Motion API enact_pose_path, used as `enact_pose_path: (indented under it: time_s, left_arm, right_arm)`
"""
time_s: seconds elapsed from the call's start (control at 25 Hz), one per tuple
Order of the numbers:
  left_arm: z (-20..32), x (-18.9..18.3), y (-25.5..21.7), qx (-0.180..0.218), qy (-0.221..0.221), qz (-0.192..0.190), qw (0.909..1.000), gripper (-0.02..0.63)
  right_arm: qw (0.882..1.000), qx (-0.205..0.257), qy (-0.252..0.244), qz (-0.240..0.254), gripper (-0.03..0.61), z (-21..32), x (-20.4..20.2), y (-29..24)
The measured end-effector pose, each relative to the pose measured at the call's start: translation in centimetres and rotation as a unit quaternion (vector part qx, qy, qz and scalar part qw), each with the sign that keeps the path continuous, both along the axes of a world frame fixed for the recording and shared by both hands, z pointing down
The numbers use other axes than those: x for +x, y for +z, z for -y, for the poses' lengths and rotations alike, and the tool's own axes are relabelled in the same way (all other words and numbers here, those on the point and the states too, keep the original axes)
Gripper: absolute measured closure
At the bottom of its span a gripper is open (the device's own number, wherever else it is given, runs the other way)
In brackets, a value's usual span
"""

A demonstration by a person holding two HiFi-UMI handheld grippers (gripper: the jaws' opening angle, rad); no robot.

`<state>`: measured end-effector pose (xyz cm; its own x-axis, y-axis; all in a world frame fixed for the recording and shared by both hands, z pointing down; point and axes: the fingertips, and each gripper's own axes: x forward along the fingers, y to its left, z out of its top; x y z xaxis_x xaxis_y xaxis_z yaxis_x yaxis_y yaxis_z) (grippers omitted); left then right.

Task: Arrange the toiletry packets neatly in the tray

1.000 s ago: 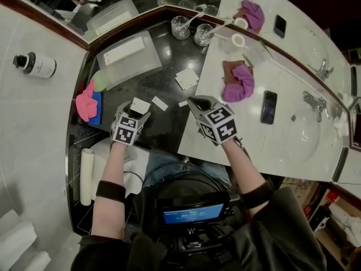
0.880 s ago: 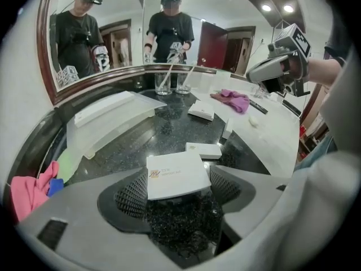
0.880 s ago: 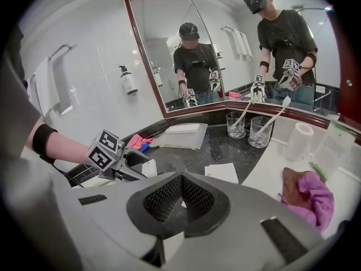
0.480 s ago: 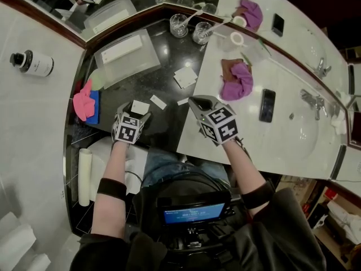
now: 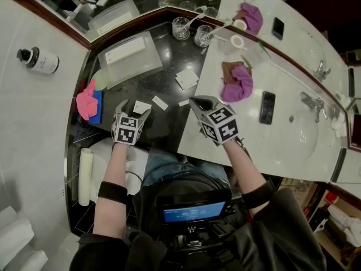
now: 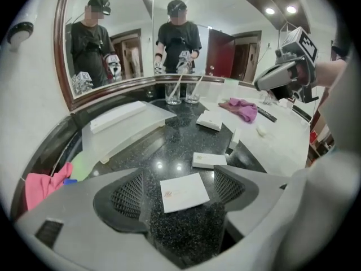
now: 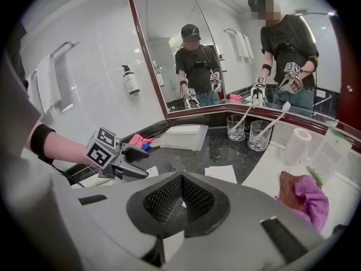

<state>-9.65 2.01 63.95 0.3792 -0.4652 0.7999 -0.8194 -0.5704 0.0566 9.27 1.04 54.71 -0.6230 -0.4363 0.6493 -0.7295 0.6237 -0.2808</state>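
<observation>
The jaws of the left gripper [image 6: 179,173] are spread wide and have just been opening. Between them a flat white square packet [image 6: 184,192] lies loose on the black speckled stone counter [image 6: 169,148] and is touched by neither pad. The jaws of the right gripper [image 7: 181,176] are pressed together with nothing gripped between them, and this gripper is held off to the right of the left jaws. Just beyond the left jaws a small white oblong packet [image 6: 209,160] is seen on the counter. Farther beyond and to the right are found what appears to be a small stack of white square packets [image 6: 209,120] and a narrow white packet [image 6: 234,137] at the edge of the dark stone. Beyond and to the left of the left jaws stands the frosted translucent plastic tray [image 6: 130,135], in which only one long white packet [image 6: 118,114] is seen, laid along its far side. The task is therefore judged to be at an early stage: one packet is placed, at least four remain outside the tray, and the square one between the left jaws is not yet gripped. Farthest off, by the mirror, two clear drinking glasses [image 6: 172,95] are set side by side, with a white toothbrush [image 7: 273,119] leaned in each.
</observation>
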Motion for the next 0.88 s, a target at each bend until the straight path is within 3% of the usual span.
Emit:
enact_pose_path:
  time_s: [0.24, 0.4, 0.64, 0.8, 0.88]
  left_arm:
    - [1.5, -0.9, -5.5, 0.077, -0.039, -0.030, 0.9958, 0.264]
    - [1.4, -1.2, -9.8, 0.123, -0.056, -0.042, 0.9900, 0.368]
    - [0.4, -1.7, -14.8, 0.176, -0.071, -0.054, 0.9804, 0.471]
    - [-0.1, -3.0, -17.2, 0.193, -0.116, -0.084, 0.9707, 0.594]
    - [-0.3, -3.7, -18.0, 0.192, -0.144, -0.103, 0.9654, 0.614]
  right_arm:
    - [1.000, 0.018, -0.010, 0.009, 0.575, 0.7, -1.0, -1.8]
    - [0.999, 0.028, -0.018, 0.016, 0.575, 1.0, -1.8, -2.8]
    - [0.998, 0.042, -0.030, 0.024, 0.575, 1.3, -2.8, -4.3]
    - [0.998, 0.052, -0.032, 0.028, 0.575, 1.6, -3.0, -5.0]
    - [0.997, 0.056, -0.031, 0.031, 0.575, 1.8, -2.8, -5.5]
